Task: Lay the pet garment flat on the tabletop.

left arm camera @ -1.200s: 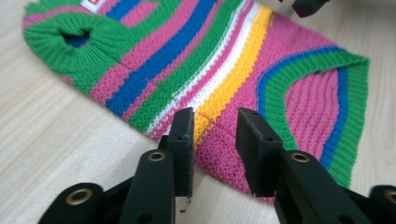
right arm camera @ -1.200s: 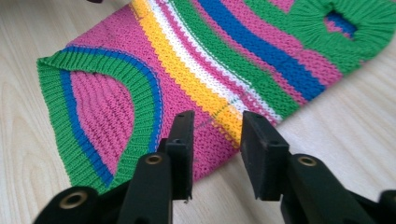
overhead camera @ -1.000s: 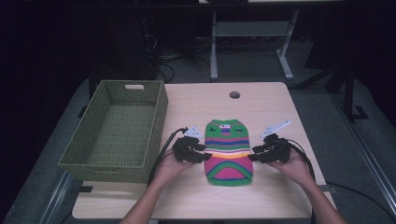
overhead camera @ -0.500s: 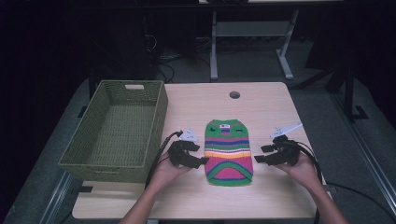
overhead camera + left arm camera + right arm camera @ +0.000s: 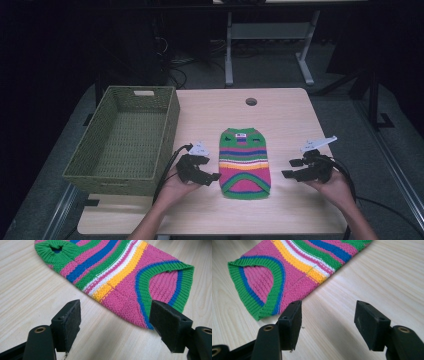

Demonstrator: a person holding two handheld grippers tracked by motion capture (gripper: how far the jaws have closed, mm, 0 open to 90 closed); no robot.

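The striped sweater (image 5: pixel 244 162) lay flat on the desk (image 5: pixel 285 120), nearer the front edge than the back, its collar toward the far edge and its hem toward the person. To its left, at the desk's left edge, stood the wicker basket (image 5: pixel 92 172), with nothing visible inside.

The left gripper (image 5: pixel 209 175) sat just beside the sweater's left edge, and the right gripper (image 5: pixel 290 168) stood clear of its right edge, nearer the desk's right side. Both tongs had just been opening. In the left gripper view the pads (image 5: pixel 68 321) stood wide apart with bare wood between them, the knit (image 5: pixel 120 277) lying just beyond. In the right gripper view the pads (image 5: pixel 291 322) were likewise spread with nothing gripped, the hem (image 5: pixel 255 287) lying off to their left.

By the look of it the garment had been smoothed out and released, so the step in hand was a regrip. If the aim was to fold it or move it to the basket, the next move would call for bringing each open gripper back onto an edge, sliding one pad under the knit, and closing on a single layer without bunching it.
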